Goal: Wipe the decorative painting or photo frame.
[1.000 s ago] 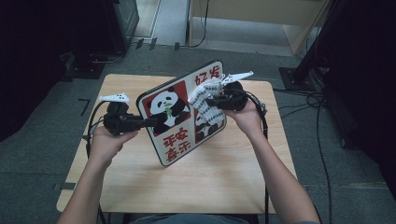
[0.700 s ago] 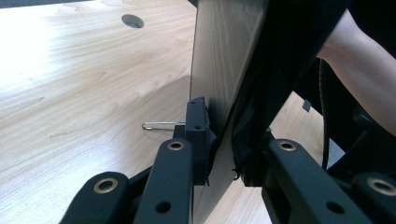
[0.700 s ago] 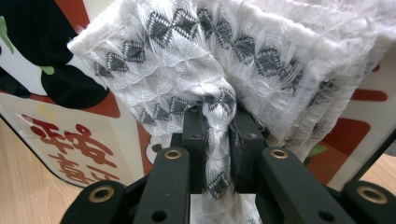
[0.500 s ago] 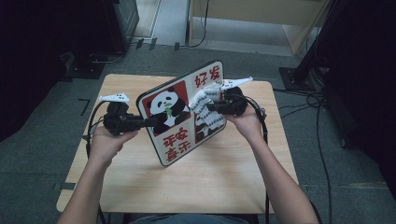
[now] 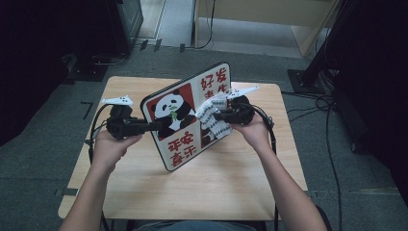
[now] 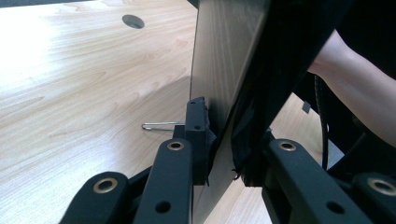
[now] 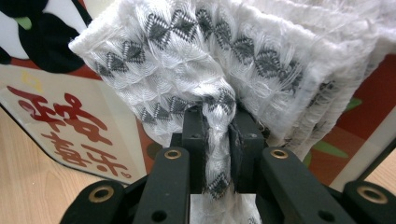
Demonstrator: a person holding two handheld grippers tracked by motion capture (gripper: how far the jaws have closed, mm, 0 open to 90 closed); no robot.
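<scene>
Panda board [image 5: 185,118]: stiff, light, slick-faced; our left gripper [image 5: 151,126] clamps its nine-o'clock edge. Cloth [image 5: 214,118]: soft, bunched in right gripper [image 5: 215,115], three o'clock.

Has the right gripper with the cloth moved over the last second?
Yes. The right gripper and its cloth slid slightly down-left across the panda board, which stayed put.
</scene>
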